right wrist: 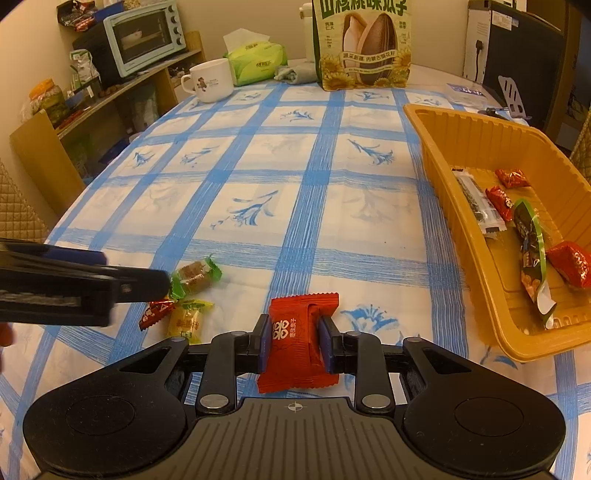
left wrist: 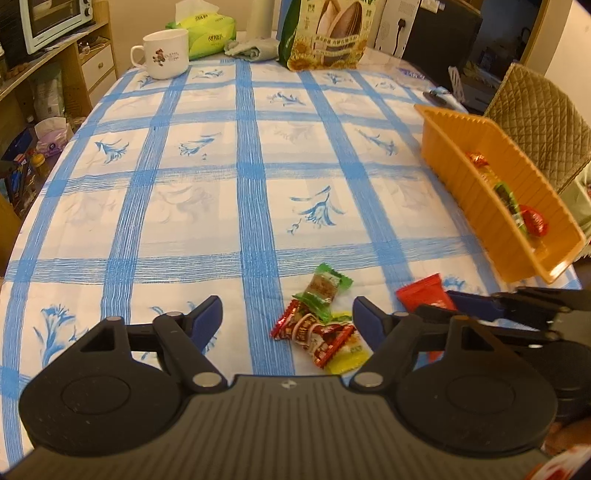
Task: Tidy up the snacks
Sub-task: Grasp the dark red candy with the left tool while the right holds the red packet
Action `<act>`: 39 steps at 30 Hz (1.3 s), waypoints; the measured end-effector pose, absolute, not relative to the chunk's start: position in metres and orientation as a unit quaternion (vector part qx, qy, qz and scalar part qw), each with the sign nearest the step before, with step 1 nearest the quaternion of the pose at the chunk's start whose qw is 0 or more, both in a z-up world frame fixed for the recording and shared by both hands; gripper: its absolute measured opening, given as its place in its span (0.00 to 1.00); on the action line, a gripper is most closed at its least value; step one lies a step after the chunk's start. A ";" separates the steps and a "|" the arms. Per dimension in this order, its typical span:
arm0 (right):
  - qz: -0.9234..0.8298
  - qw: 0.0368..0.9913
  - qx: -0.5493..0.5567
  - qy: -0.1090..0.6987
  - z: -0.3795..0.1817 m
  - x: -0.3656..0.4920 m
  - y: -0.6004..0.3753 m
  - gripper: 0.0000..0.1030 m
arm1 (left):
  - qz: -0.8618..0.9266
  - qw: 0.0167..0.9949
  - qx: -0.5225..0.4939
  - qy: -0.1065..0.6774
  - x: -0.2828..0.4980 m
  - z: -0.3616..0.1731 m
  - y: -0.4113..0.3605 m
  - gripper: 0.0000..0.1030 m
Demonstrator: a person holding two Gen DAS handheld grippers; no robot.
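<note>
My right gripper (right wrist: 295, 338) is shut on a red snack packet (right wrist: 301, 332) just above the tablecloth; the packet also shows in the left wrist view (left wrist: 424, 295). My left gripper (left wrist: 288, 317) is open and empty, its jaws wide around a small pile of candies: a green-wrapped one (left wrist: 325, 290), a red-wrapped one (left wrist: 314, 332) and a yellow one (left wrist: 347, 356). The same pile shows in the right wrist view (right wrist: 184, 295). An orange tray (right wrist: 443, 177) at the right holds several wrapped snacks (right wrist: 532, 251).
A blue-checked tablecloth (left wrist: 240, 177) covers the table. At its far end stand a white mug (left wrist: 164, 53), a green tissue pack (left wrist: 207, 29), a grey cloth (left wrist: 253, 50) and a big sunflower-seed bag (left wrist: 328, 33). A quilted chair (left wrist: 539, 122) stands behind the tray.
</note>
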State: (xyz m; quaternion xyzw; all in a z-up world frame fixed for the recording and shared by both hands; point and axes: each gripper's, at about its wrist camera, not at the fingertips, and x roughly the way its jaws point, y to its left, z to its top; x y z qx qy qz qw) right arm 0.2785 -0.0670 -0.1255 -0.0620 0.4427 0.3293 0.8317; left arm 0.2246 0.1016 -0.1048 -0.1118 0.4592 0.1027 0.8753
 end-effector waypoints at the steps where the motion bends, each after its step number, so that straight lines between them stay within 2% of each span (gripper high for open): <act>1: 0.329 0.832 -0.061 0.443 -0.126 0.278 -0.067 0.27 | 0.102 0.874 -0.109 0.462 0.225 -0.108 0.102 0.69; 6: 0.328 0.831 -0.057 0.445 -0.125 0.279 -0.069 0.27 | 0.100 0.870 -0.102 0.471 0.221 -0.116 0.107 0.59; 9: 0.327 0.831 -0.055 0.446 -0.125 0.280 -0.069 0.27 | 0.097 0.869 -0.103 0.475 0.215 -0.118 0.113 0.57; 10: 0.327 0.831 -0.054 0.447 -0.125 0.280 -0.070 0.27 | 0.097 0.868 -0.103 0.477 0.212 -0.119 0.115 0.50; 12: 0.327 0.831 -0.053 0.447 -0.125 0.280 -0.070 0.27 | 0.101 0.863 -0.101 0.484 0.206 -0.122 0.119 0.44; 19: 0.325 0.830 -0.049 0.450 -0.125 0.280 -0.071 0.27 | 0.099 0.864 -0.105 0.481 0.194 -0.119 0.129 0.43; 31: 0.322 0.828 -0.033 0.458 -0.125 0.282 -0.078 0.30 | 0.056 0.875 -0.010 0.480 0.211 -0.124 0.108 0.43; 32: 0.321 0.828 -0.034 0.459 -0.126 0.282 -0.078 0.33 | 0.056 0.875 -0.010 0.481 0.212 -0.125 0.107 0.42; 34: 0.321 0.827 -0.033 0.460 -0.126 0.282 -0.079 0.35 | 0.048 0.875 -0.016 0.481 0.212 -0.126 0.107 0.30; 36: 0.321 0.827 -0.034 0.461 -0.127 0.281 -0.079 0.37 | 0.046 0.876 -0.017 0.480 0.211 -0.126 0.106 0.28; 39: 0.322 0.826 -0.037 0.461 -0.128 0.282 -0.077 0.38 | 0.052 0.876 -0.030 0.478 0.208 -0.126 0.109 0.18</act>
